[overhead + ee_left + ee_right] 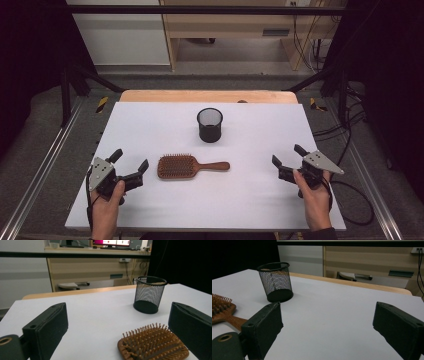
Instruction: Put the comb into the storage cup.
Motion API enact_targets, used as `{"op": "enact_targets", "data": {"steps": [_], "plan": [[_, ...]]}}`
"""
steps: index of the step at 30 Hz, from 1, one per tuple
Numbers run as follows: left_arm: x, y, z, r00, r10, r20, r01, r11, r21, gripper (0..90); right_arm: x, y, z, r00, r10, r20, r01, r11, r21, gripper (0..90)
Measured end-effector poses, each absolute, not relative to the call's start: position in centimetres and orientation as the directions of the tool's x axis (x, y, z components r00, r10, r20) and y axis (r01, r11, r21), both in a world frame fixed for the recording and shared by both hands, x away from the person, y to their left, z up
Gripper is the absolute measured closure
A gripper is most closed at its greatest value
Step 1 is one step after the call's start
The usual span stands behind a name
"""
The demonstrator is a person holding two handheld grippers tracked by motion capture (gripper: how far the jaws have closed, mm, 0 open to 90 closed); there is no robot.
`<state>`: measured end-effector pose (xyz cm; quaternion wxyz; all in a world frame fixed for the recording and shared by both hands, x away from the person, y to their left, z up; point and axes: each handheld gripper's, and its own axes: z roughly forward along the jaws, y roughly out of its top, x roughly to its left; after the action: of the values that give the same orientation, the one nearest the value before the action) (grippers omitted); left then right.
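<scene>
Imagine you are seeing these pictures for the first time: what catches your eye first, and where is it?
A wooden hairbrush lies bristles up at the middle of the white table, handle pointing right. Behind it stands an empty black mesh cup. At either side, a hand-held gripper waits with jaws open, the left hand-held gripper nearest the brush head and the right hand-held gripper beyond the handle.

A white rectangular table (150, 125) carries a black wire-mesh cup (209, 124) standing upright behind its middle. Nearer the person, a brown wooden paddle hairbrush (191, 166) lies bristles up, head to the left and handle to the right, well apart from the cup. The left gripper (130, 167) sits just left of the brush head, the right gripper (288, 157) well off to the handle's right, both over the table's near part.
</scene>
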<state>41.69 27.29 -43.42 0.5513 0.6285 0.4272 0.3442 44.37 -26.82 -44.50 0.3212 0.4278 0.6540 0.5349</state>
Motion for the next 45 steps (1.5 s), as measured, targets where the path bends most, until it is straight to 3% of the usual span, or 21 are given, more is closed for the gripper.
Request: {"op": "enact_targets", "data": {"steps": [14,21,27,37,41,45], "plan": [[42.0,22.2,-41.9,0.480,0.877,-0.020,0.240,-0.109,0.964,5.7,44.3,-26.7,-44.5,-0.430,0.903,0.020,0.212,0.079,0.974,6.7],[44.2,16.9,-41.1,0.517,0.856,-0.015,0.291,-0.158,0.944,15.0,44.2,-26.4,-44.5,-0.440,0.898,0.015,0.207,0.086,0.974,6.6],[45.5,12.1,-41.0,0.568,0.823,0.014,0.309,-0.229,0.923,33.1,44.2,-26.4,-44.5,-0.449,0.893,0.015,0.205,0.087,0.975,6.6],[47.5,6.9,-41.8,0.616,0.787,-0.027,0.395,-0.279,0.875,70.5,44.1,-26.3,-44.3,-0.468,0.883,0.016,0.195,0.086,0.977,6.8],[48.7,5.3,-42.3,0.609,0.791,-0.063,0.471,-0.297,0.831,86.5,44.1,-26.2,-44.2,-0.473,0.881,0.014,0.195,0.089,0.977,7.1],[49.6,4.2,-43.3,0.601,0.795,-0.085,0.523,-0.311,0.794,90.0,44.1,-26.2,-44.2,-0.476,0.879,0.013,0.193,0.090,0.977,7.1]]}}
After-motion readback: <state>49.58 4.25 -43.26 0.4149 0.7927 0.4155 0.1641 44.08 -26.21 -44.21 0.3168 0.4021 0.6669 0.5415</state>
